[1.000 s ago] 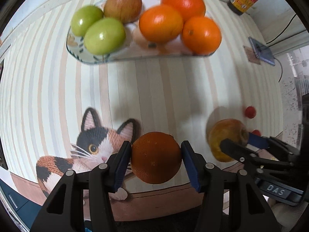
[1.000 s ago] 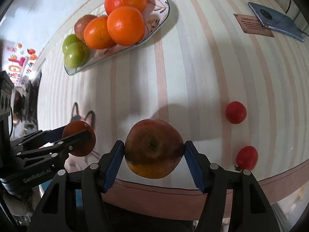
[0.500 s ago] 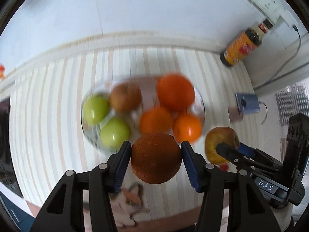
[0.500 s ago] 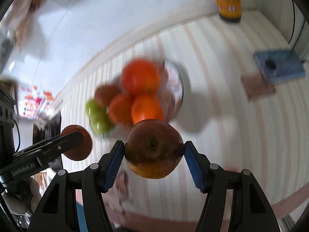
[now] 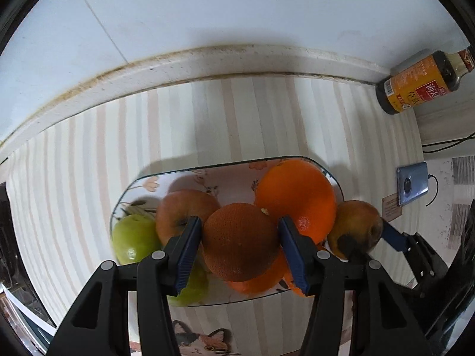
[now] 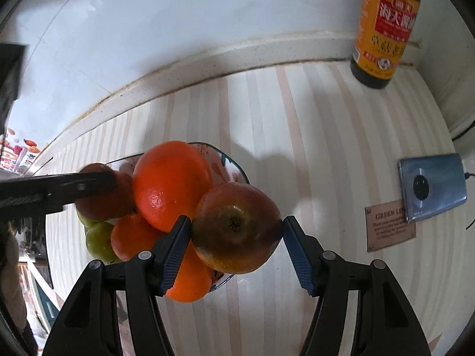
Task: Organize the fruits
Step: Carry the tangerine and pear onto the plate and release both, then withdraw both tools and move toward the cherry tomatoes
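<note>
Above the plate point(image 5: 178, 302), already piled with fruit, my left hand-held gripper point(image 5: 239, 244) is pinching an orange point(image 5: 239, 241), my right hand-held gripper point(image 6: 234, 233) an apple point(image 6: 236, 227); both remaining unplaced.

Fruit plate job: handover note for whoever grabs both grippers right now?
Left gripper: shut on a dark orange, hanging over the plate.
Right gripper: shut on a red-brown apple, over the plate's right end.
On the plate: big orange, smaller oranges below it, another apple, green apples.
Done: both fruits carried to the plate.
Left: set both down and let go. The pile is crowded, so place gently.
</note>
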{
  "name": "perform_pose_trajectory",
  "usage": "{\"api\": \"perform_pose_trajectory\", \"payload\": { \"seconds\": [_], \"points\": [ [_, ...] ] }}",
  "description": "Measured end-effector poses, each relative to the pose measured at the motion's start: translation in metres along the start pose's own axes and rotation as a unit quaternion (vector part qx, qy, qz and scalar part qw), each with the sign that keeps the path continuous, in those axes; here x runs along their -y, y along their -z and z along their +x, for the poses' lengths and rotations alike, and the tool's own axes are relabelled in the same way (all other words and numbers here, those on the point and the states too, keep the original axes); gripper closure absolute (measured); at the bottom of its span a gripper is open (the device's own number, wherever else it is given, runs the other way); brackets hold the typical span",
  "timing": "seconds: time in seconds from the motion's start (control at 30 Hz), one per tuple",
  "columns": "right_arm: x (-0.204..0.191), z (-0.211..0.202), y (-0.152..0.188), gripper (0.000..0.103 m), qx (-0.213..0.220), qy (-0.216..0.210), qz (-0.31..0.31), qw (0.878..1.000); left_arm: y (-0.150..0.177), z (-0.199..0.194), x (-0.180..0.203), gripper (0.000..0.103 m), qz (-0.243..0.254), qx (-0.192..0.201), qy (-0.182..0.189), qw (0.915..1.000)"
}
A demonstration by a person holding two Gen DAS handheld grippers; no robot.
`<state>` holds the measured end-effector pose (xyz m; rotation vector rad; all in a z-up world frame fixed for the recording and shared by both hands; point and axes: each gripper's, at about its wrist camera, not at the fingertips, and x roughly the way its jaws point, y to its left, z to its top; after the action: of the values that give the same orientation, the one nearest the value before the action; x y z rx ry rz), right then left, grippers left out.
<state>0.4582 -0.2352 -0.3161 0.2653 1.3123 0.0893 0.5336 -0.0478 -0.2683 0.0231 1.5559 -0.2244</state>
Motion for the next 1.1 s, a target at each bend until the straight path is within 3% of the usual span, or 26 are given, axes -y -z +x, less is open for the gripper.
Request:
{"api": "perform_pose_trajectory", "payload": {
  "seconds": [0.37, 0.5, 0.57, 0.6, 0.67, 0.7, 0.73, 0.93, 1.1],
  "points": [
    [0.012, 0.004, -0.003, 0.034, -0.007, -0.052, 0.027, 0.998, -0.003, 0.008, 0.007, 0.049, 0.009, -0.011, -0.014, 0.9998],
    [0.012, 0.004, -0.002, 0.021, -0.008, -0.054, 0.028, 0.998, -0.002, 0.004, 0.005, 0.046, 0.004, -0.004, -0.005, 1.0],
    [0.012, 0.004, -0.001, 0.021, -0.009, -0.055, 0.03, 0.998, 0.0, 0.0, 0.004, 0.045, 0.002, 0.003, -0.005, 1.0],
    [0.012, 0.003, -0.001, 0.018, -0.009, -0.053, 0.031, 0.998, 0.001, -0.002, 0.003, 0.045, 0.002, 0.007, -0.005, 1.0],
    [0.014, -0.004, 0.001, 0.009, -0.003, -0.042, 0.035, 0.999, 0.005, -0.01, 0.001, 0.034, -0.001, 0.02, -0.008, 0.9998],
    [0.014, -0.008, 0.001, 0.008, 0.002, -0.033, 0.035, 0.999, 0.007, -0.014, 0.0, 0.02, -0.002, 0.028, -0.011, 0.9996],
    [0.013, -0.012, 0.002, 0.008, 0.004, -0.026, 0.032, 0.999, 0.01, -0.02, -0.002, 0.013, -0.003, 0.038, -0.014, 0.9992],
    [-0.005, -0.046, 0.017, 0.004, 0.03, 0.052, -0.016, 0.998, 0.046, -0.048, -0.01, 0.005, -0.023, 0.094, -0.044, 0.9943],
    [-0.021, -0.074, 0.038, 0.004, 0.046, 0.06, -0.039, 0.996, 0.093, -0.058, -0.02, 0.005, -0.055, 0.117, -0.062, 0.9897]
  ]
}}
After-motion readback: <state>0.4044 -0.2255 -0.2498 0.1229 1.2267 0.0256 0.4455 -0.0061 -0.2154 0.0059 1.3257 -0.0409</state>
